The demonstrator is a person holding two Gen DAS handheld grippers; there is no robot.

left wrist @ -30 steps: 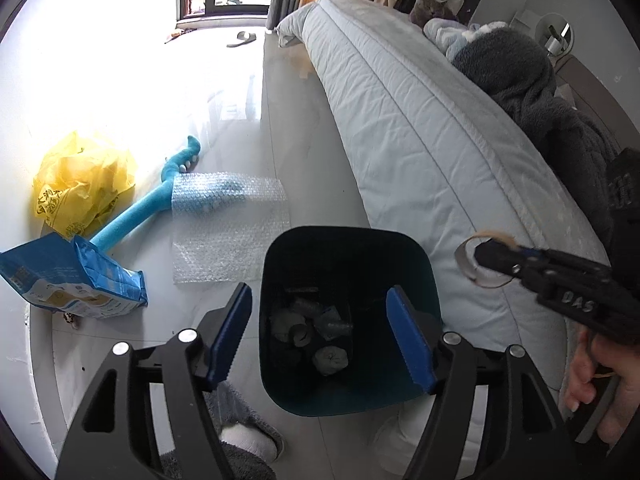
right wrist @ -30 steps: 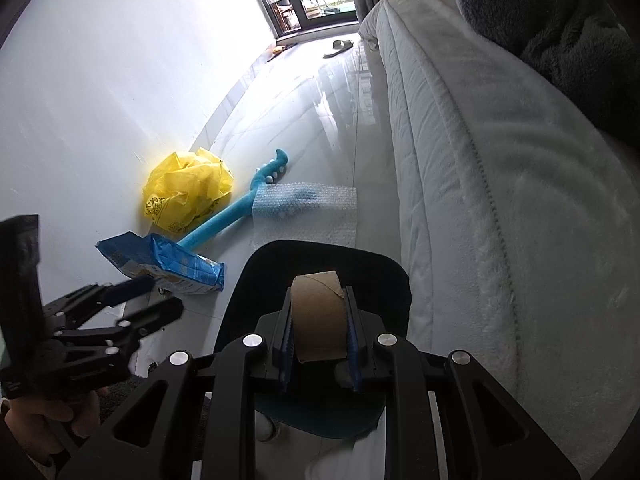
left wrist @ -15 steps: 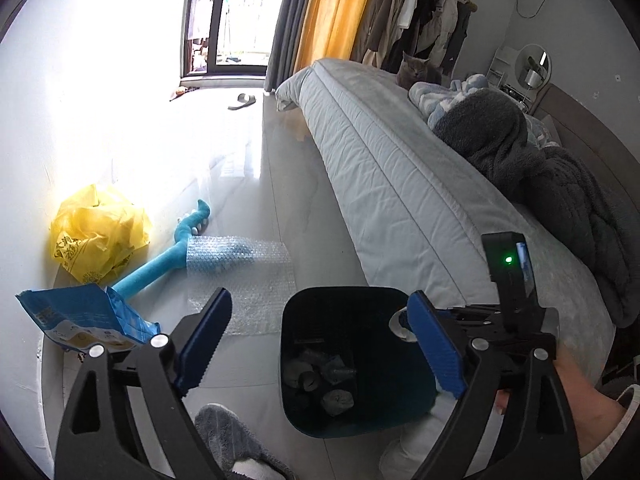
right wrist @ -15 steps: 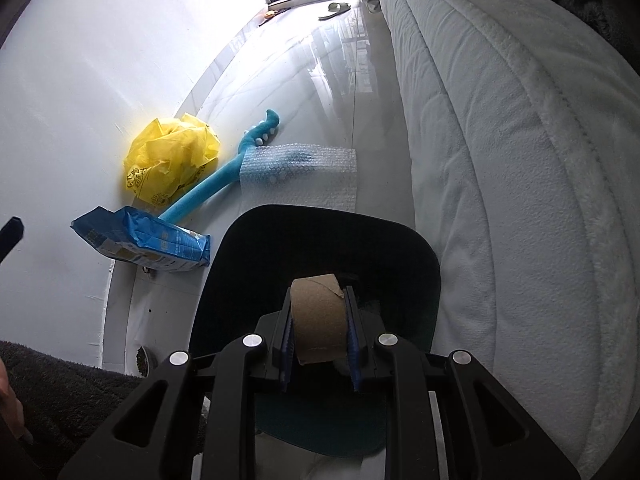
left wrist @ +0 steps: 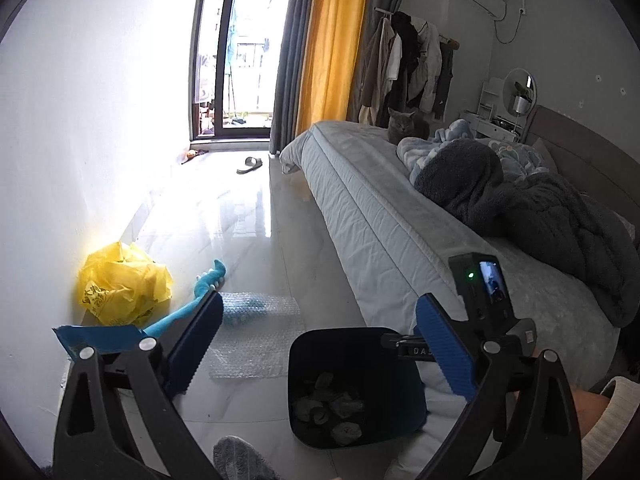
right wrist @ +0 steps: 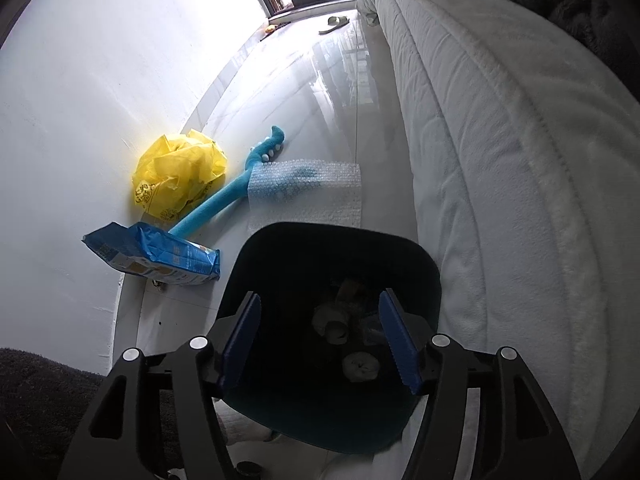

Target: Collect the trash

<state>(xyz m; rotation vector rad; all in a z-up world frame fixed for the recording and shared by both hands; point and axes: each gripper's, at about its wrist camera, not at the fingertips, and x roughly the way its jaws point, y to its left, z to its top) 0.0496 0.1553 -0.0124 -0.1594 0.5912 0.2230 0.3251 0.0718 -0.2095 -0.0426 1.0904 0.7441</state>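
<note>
Glossy white floor tiles [right wrist: 332,92] between wall and bed [right wrist: 500,140]. Against the wall: crumpled yellow bag [right wrist: 178,178], blue packet [right wrist: 156,256], blue foam stick [right wrist: 236,188], then bubble wrap [right wrist: 312,196]. Dark bin [right wrist: 336,256] beside the bed, crumpled scraps at its bottom. Left gripper [left wrist: 320,344] opening, near full spread, empty. Right gripper [right wrist: 320,336] over the bin, jaws opening, nothing gripped.

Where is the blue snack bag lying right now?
In the right wrist view, the blue snack bag lies on the floor by the white wall, left of the dark trash bin, just below the crumpled yellow bag.
</note>
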